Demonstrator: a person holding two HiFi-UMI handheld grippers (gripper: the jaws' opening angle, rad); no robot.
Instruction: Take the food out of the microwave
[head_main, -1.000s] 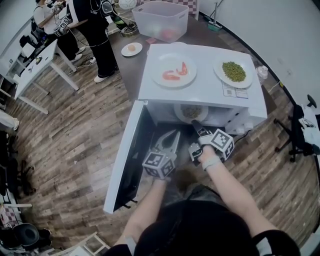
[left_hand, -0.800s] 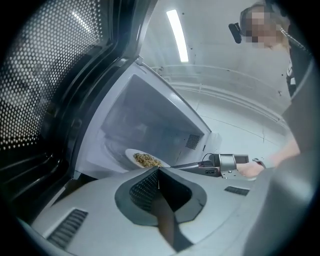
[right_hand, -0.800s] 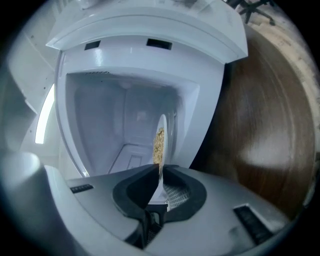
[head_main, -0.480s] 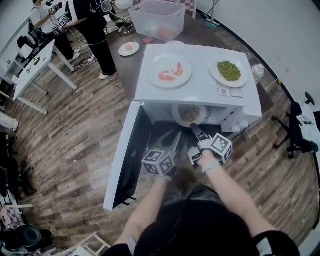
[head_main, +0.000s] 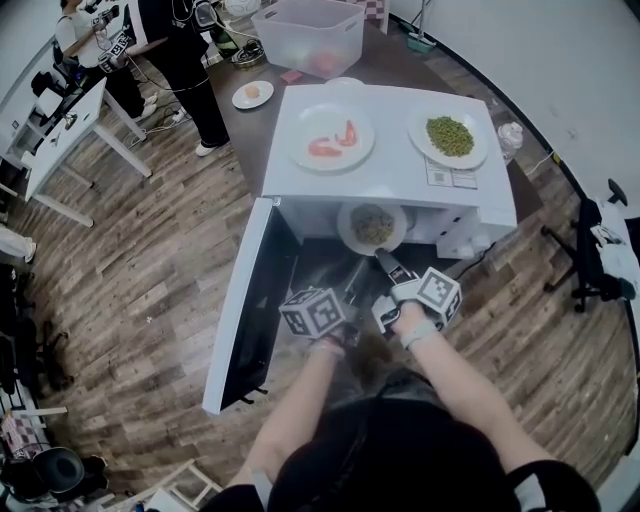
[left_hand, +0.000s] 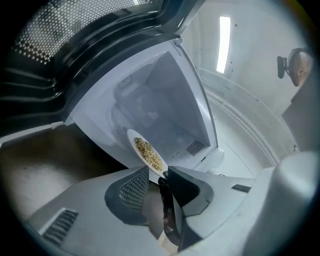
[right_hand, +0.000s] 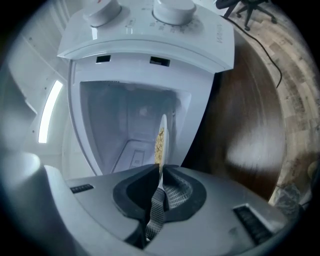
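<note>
Firmly, right gripper (head_main: 384, 259) pinches the food plate (head_main: 347, 229) near rim

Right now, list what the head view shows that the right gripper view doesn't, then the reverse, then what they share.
Head view only: the shrimp plate and pea plate on top of the microwave, and its open door. Right gripper view only: two knobs and the inner walls. Both: the right tongs clamped on the grain plate at the opening.
</note>
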